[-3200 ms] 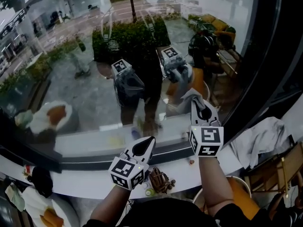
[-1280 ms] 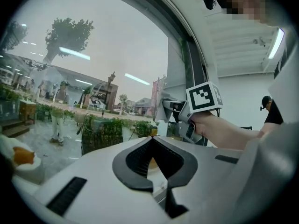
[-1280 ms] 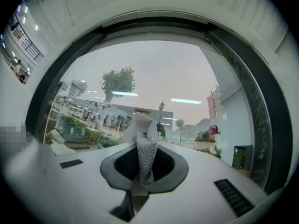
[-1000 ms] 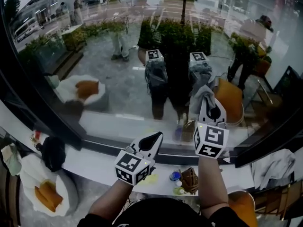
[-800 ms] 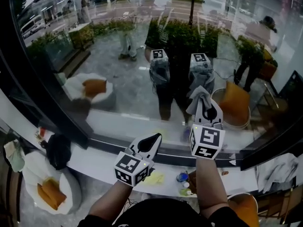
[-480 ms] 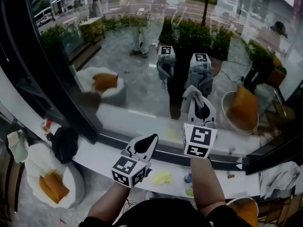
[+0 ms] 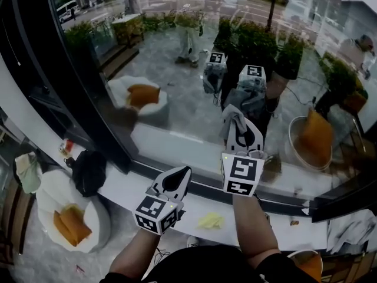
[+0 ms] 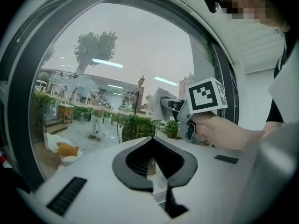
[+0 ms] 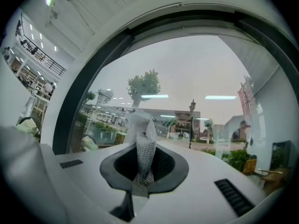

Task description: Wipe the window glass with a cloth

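My right gripper (image 7: 240, 135) is clamped on the grey cloth (image 7: 231, 118), which stands as a narrow strip between the jaws. Its long axis runs along them and its free end points straight at the window glass (image 7: 177, 69), where it meets its own reflection. My left gripper (image 7: 177, 180) has its jaws pressed together on nothing; it hangs lower and further back from the glass, over the white sill (image 7: 121, 187).

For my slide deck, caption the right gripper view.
Right tool shut on a grey mesh cloth, held up facing the window glass.
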Demonstrator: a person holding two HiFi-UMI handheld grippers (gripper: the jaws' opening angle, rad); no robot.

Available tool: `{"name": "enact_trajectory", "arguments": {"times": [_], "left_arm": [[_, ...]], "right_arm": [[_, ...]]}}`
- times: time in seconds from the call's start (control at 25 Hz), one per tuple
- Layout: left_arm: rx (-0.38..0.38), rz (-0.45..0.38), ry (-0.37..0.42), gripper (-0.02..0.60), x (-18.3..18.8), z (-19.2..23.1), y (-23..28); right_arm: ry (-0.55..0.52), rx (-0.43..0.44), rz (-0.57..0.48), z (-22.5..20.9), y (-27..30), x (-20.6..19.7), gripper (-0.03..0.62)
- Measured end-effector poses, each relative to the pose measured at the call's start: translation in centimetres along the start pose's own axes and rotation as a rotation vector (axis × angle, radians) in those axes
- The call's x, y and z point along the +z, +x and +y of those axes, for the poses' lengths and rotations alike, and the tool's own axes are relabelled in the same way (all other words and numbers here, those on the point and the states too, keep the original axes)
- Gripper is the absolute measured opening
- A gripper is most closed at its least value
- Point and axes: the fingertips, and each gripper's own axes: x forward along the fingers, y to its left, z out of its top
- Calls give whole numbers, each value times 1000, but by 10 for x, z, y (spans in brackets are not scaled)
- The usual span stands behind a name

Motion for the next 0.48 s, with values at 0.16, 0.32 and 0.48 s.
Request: {"name": "enact_trajectory", "arguments": {"times": [0.16, 0.32, 0.48], "left_arm": [[-6, 6, 6, 8, -1, -1, 2], [-17, 4, 6, 8, -1, -7, 3], [-18, 4, 7, 8, -3, -8, -1]], "right_arm": [[4, 14, 0, 2, 2, 0, 41], [3, 24, 8, 2, 2, -2, 41], [-13, 40, 11, 5, 1, 0, 41]]}}
